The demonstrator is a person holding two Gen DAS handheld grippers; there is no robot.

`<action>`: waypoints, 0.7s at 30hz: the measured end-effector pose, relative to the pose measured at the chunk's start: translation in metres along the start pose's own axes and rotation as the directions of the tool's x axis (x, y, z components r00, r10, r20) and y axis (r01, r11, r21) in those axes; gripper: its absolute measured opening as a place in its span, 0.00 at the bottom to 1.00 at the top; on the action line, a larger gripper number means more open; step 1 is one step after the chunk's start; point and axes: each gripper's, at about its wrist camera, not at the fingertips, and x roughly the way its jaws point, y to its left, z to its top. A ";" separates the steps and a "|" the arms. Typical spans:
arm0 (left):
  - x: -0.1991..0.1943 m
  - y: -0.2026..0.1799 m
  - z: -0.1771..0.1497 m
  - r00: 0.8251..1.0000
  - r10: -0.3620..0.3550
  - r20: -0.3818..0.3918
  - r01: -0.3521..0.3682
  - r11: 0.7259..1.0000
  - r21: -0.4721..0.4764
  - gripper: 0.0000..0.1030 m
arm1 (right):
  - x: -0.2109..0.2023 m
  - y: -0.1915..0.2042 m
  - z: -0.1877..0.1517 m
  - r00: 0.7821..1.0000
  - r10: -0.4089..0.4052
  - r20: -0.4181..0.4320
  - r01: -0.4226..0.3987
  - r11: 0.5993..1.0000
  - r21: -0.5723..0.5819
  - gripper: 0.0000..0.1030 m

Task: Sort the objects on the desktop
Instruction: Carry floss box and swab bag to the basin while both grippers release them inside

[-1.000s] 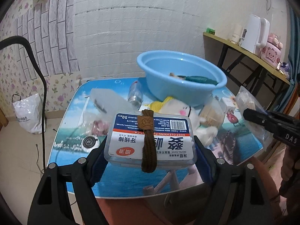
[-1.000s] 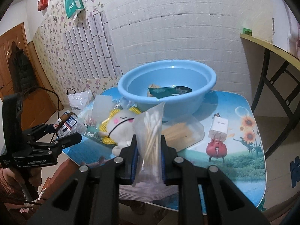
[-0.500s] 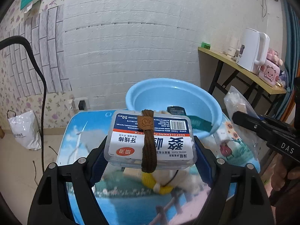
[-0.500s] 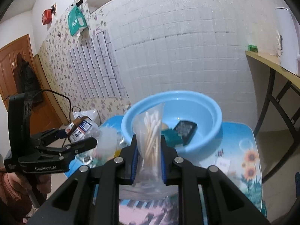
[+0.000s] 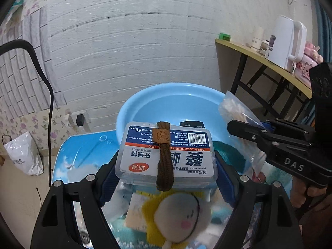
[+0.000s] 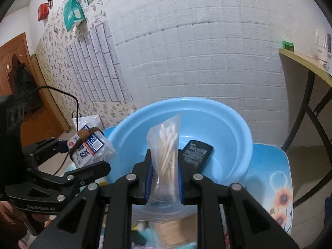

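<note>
My left gripper (image 5: pixel 166 166) is shut on a clear dental floss box (image 5: pixel 166 151) with a brown hair tie (image 5: pixel 165 155) around it, held in the air at the near rim of the blue basin (image 5: pixel 132 112). My right gripper (image 6: pixel 165 176) is shut on a clear bag of cotton swabs (image 6: pixel 166 145), raised before the blue basin (image 6: pixel 238 124). A black flat device (image 6: pixel 197 151) lies inside the basin. Seen from the left wrist, the right gripper (image 5: pixel 249 128) sits to the right with the bag (image 5: pixel 234 110). In the right wrist view the left gripper (image 6: pixel 83 155) carries the floss box (image 6: pixel 89 145).
A white plush toy on a yellow pad (image 5: pixel 178 215) lies on the blue picture table (image 5: pixel 83 151) below the left gripper, among blurred packets. A side table (image 5: pixel 259 58) with a white kettle (image 5: pixel 286 41) stands at right. A black cable (image 5: pixel 41 66) and a white bag (image 5: pixel 22 153) are at left.
Both grippers have moved forward and a little up toward the basin, each still carrying its item. The basin now fills the middle of both views and the table clutter has dropped below.
</note>
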 end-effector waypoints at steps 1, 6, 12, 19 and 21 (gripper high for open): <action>0.004 -0.001 0.002 1.000 -0.003 -0.003 0.003 1.000 0.007 0.79 | 0.005 -0.003 0.002 1.000 0.000 -0.006 0.000 1.000 0.001 0.19; 0.018 -0.005 0.012 1.000 -0.011 -0.002 0.012 1.000 0.027 0.79 | 0.018 -0.006 0.008 1.000 -0.003 0.004 0.003 1.000 -0.027 0.22; 0.029 -0.004 0.016 1.000 -0.019 0.000 0.019 1.000 0.022 0.79 | 0.028 -0.012 0.001 0.999 -0.036 -0.022 0.035 0.999 -0.037 0.28; 0.027 -0.003 0.011 1.000 -0.009 -0.006 0.009 1.000 0.002 0.79 | 0.017 -0.016 -0.007 0.999 -0.043 -0.012 0.042 0.998 -0.048 0.50; 0.021 0.000 0.008 1.000 0.002 -0.003 -0.002 1.000 -0.007 0.85 | 0.008 -0.019 -0.011 0.998 -0.070 -0.001 0.070 0.996 -0.053 0.53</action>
